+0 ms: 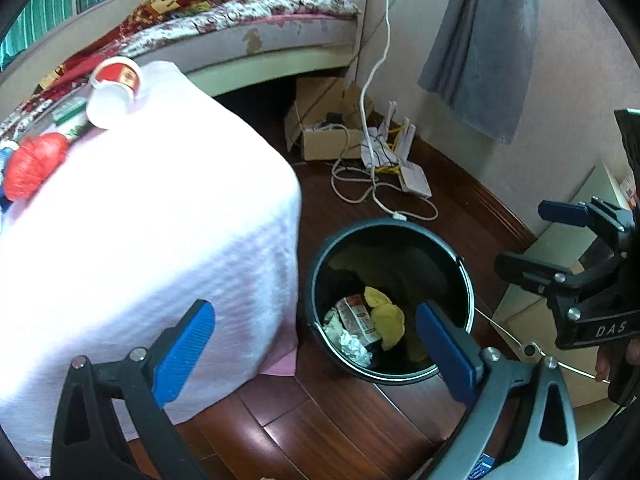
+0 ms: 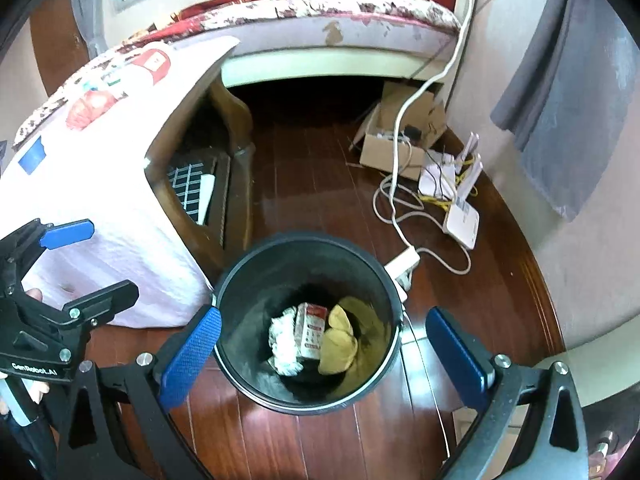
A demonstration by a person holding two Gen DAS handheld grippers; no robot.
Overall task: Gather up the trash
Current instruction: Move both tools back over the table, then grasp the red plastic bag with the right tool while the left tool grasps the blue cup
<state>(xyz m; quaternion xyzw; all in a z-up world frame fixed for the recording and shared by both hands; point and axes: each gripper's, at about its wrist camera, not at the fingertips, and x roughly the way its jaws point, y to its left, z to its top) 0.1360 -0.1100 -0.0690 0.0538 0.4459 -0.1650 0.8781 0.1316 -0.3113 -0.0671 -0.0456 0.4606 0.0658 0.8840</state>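
Note:
A black round trash bin stands on the wooden floor. Inside lie a red-and-white carton, crumpled white paper and a yellow peel. My left gripper is open and empty, above the bin's near edge; it also shows at the left of the right wrist view. My right gripper is open and empty, straddling the bin from above; it also shows in the left wrist view. On the white-covered table lie a tipped red-and-white paper cup and a red ball-like item.
A bed stands behind. A cardboard box, white cables and a white router lie on the floor by the wall. A grey cloth hangs at right.

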